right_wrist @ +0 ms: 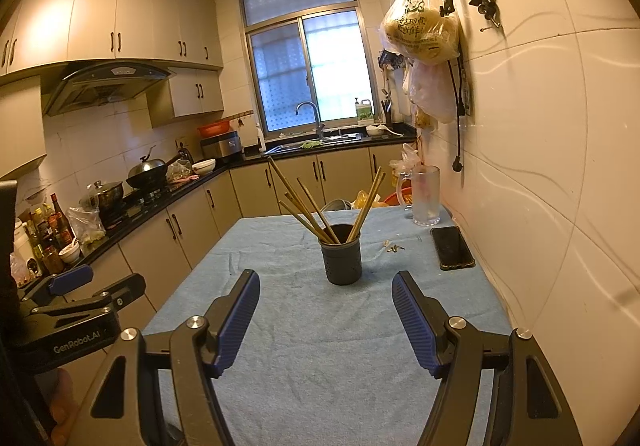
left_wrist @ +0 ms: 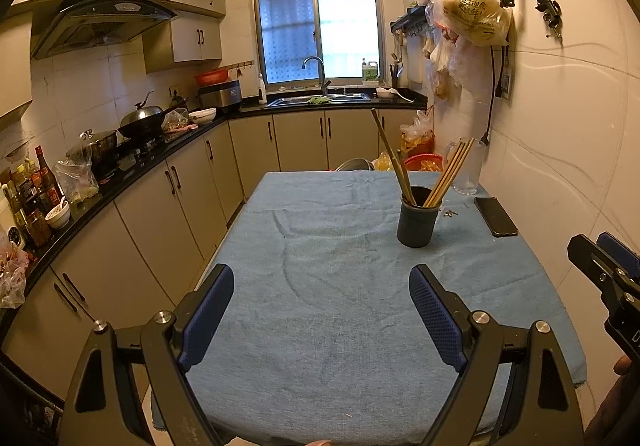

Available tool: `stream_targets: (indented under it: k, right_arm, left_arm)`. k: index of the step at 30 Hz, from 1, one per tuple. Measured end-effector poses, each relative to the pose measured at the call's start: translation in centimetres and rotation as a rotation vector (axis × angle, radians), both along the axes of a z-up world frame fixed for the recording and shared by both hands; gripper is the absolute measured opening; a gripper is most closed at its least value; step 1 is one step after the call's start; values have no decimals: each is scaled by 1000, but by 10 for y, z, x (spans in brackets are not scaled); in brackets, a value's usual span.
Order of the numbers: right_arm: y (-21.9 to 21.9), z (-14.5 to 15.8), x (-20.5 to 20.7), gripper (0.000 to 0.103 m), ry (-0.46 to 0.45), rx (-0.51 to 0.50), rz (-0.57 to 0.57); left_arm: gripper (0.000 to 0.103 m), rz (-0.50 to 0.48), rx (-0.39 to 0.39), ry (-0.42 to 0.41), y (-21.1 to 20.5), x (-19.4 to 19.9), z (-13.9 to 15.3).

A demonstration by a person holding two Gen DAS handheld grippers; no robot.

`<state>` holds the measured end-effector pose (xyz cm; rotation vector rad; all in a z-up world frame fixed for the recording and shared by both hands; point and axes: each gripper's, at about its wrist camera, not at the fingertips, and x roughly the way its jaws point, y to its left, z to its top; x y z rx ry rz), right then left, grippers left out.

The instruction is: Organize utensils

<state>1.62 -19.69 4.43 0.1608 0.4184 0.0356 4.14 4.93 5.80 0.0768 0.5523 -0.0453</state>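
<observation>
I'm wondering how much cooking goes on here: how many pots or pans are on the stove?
2: a lidded wok at the far end of the stove, and a lidded steel pot nearer the camera. Clutter may hide others.

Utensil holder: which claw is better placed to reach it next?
Right, probably. The utensil holder sits nearly centred ahead of the open right claw; from the open left claw it lies off to the right.
</observation>
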Motion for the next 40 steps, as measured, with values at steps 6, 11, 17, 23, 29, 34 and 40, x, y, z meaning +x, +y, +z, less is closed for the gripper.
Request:
stream_targets:
  k: [6,11,17,23,29,34,40]
  right_arm:
    - [1,-1,2,72,6,2,0]
    - [1,-4,5,72,12,1,-1]
    - [1,-9,9,72,22,4,-1]
    - [3,-13,13,72,31,1,2]
    - [5,-16,17,72,36,-5,11]
    - [6,-20,25,72,43,-4,25]
    - [3,-27,38,72,56,-6,44]
  left_arm:
    - [90,6,12,6,-1,3,-2]
    - [90,11,9,13,1,6,-4]
    - [90,14,15,21,1,9,-8]
    - [90,20,20,15,2,10,-9]
    - [90,32,17,18,4,12,-12]
    - [90,43,22,24,4,18,-14]
    - [90,46,25,23,2,28,-21]
